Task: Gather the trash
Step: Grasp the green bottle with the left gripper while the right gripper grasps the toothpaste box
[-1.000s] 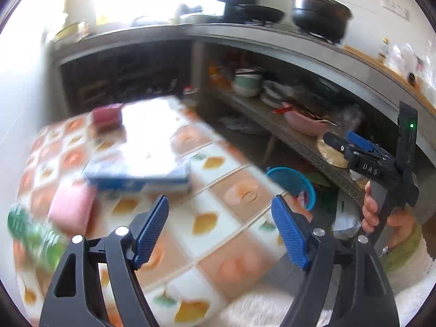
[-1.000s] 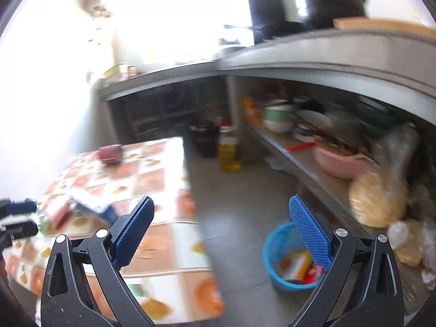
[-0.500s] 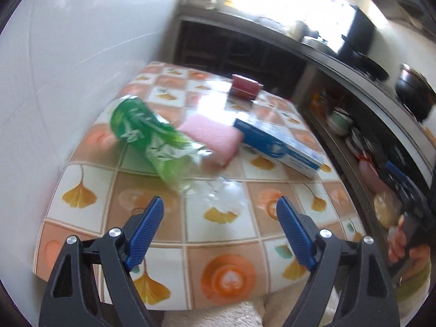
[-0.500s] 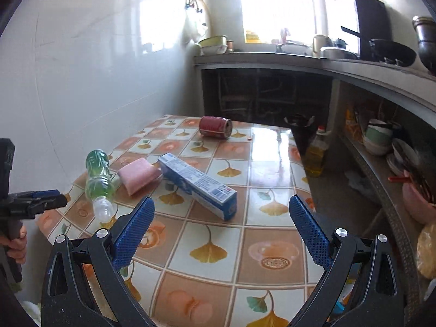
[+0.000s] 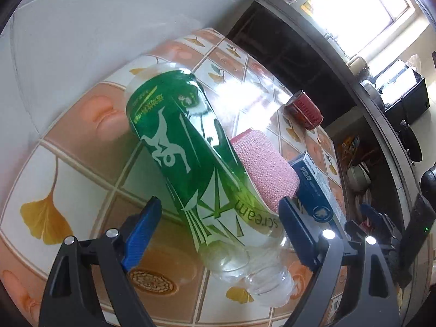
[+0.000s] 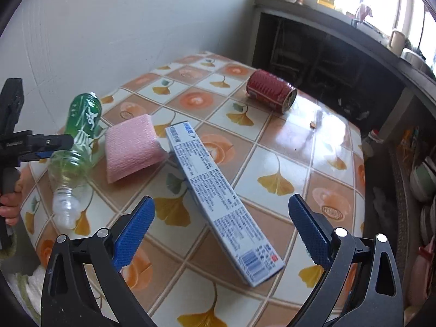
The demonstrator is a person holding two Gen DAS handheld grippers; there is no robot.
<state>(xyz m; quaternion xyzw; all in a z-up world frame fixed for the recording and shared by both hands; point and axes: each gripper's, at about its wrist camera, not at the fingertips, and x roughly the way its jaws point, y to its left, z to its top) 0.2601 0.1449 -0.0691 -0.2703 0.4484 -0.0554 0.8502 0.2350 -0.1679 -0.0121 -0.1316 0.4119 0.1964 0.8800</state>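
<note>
Across the tiled table, patterned in orange squares and yellow ginkgo leaves and pushed against the white wall, the trash lay spread out before me. The long blue-and-white box stretched diagonally over the middle of the table, its near end between the blue pads of my right gripper but touched by neither; those jaws stood wide and were closing. To the left lay the clear plastic bottle with its green label, on its side, neck toward me. My left gripper straddled its lower body, jaws wide and opening, the pads on either side of it without pressing on it, so I had hold of nothing in either claw. Just beside the bottle, and touching the far end of the box, sat the pink sponge. Farthest off, near the table's far edge and well apart from the rest, the red can lay tipped on its side, its open mouth toward the dark counter.
</note>
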